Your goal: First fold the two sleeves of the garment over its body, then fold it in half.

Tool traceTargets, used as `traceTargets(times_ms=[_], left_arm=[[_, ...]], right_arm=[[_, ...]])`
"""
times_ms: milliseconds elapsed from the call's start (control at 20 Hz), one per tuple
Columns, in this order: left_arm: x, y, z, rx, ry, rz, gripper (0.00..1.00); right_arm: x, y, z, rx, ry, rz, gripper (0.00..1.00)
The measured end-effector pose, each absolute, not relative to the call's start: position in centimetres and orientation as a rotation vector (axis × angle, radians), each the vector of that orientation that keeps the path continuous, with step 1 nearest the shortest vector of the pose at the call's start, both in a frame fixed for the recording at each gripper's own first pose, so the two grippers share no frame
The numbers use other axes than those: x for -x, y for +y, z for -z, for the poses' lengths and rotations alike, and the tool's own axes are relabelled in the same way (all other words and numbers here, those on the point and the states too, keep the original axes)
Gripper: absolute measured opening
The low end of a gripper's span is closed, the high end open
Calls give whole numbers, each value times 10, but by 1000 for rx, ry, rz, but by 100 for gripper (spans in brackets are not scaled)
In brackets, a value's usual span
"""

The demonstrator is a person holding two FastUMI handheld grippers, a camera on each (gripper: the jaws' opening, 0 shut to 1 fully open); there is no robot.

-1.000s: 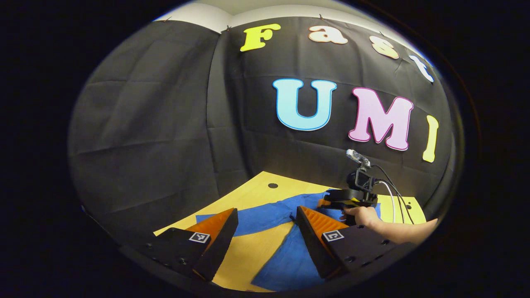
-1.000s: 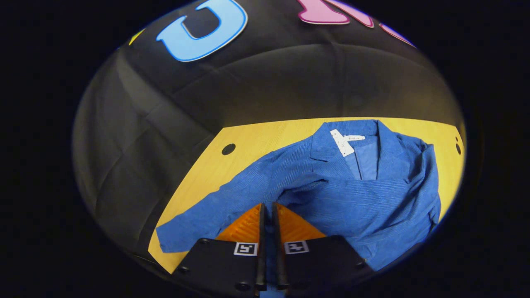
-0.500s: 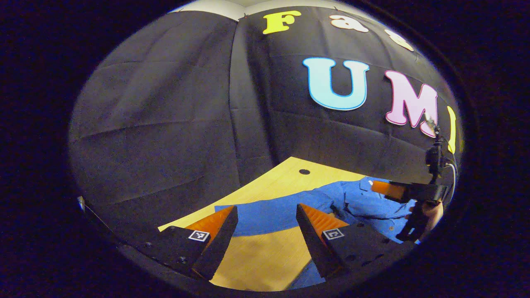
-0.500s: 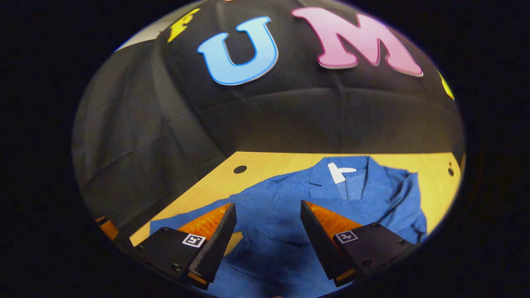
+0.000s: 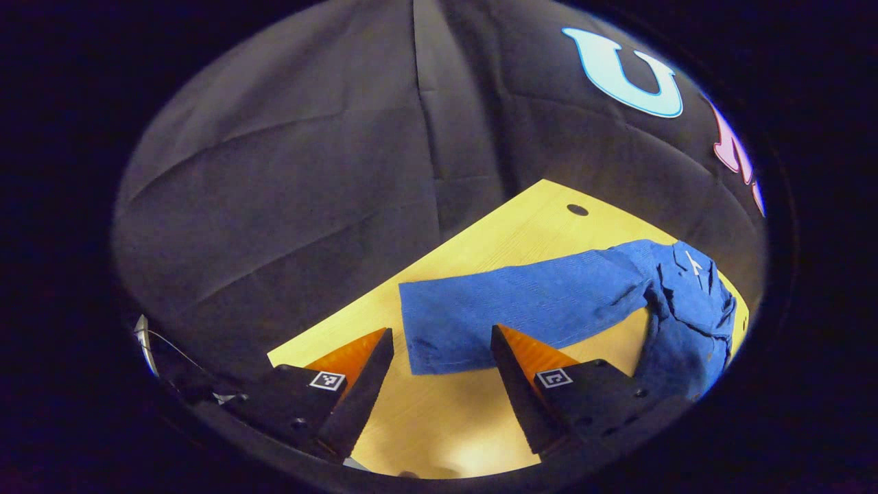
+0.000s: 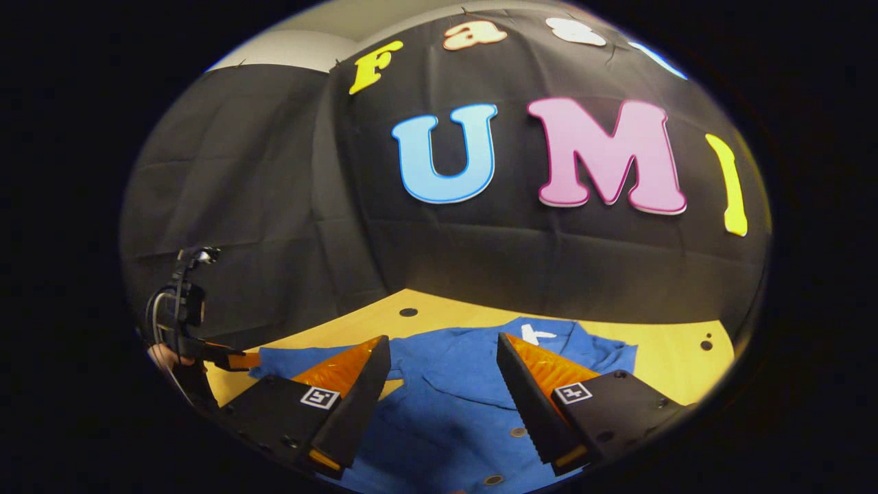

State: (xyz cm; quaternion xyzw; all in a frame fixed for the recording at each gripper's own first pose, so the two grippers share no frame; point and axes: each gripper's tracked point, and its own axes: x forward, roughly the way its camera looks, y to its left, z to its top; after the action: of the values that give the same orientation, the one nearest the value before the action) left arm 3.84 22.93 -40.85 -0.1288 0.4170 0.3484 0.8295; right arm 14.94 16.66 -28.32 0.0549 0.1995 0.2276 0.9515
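In the left gripper view, the left gripper (image 5: 439, 339) stood nearest, its two wedge-shaped fingers spread wide with nothing between them, each finger faced with a ribbed inner surface and carrying a small square black-and-white marker on its blocky body. Just beyond the fingertips lay the cuff end of the garment's sleeve (image 5: 521, 309), a long flat band of blue, finely ribbed cloth stretched out across the smooth yellow wooden table (image 5: 439, 418). Past the sleeve and off to the right of the fingers, the rest of the blue garment (image 5: 689, 309) lay bunched in soft folds, a small white tag showing near its collar. Farther still, a round dark hole (image 5: 577, 210) sat in the tabletop near its far corner. In the right gripper view, the right gripper (image 6: 442, 370) also had its tapered fingers wide apart and empty, hovering above the garment's body, where flat round buttons (image 6: 514, 432) showed between the fingers. Beyond the fingertips the collar and white tag (image 6: 536, 334) lay flat. Far to the left of the fingers, a hand (image 6: 164, 357) held the left gripper beside the sleeve's end.
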Motion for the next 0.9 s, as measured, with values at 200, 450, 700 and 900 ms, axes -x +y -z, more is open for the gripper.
traceTargets(times_ms=[200,450,700,900], left_arm=[[-56,228,448,287,997,-760,84],[-57,229,465,276,1064,-760,84],[-52,241,460,431,1067,-763,79],[-62,240,453,432,1110,-684,66]], right_arm=[[-139,119,273,-111,391,-428,97],[-135,64,274,-7,366,-363,97],[-136,36,289,-64,420,-313,97],[-132,23,304,-76,459,-292,97]])
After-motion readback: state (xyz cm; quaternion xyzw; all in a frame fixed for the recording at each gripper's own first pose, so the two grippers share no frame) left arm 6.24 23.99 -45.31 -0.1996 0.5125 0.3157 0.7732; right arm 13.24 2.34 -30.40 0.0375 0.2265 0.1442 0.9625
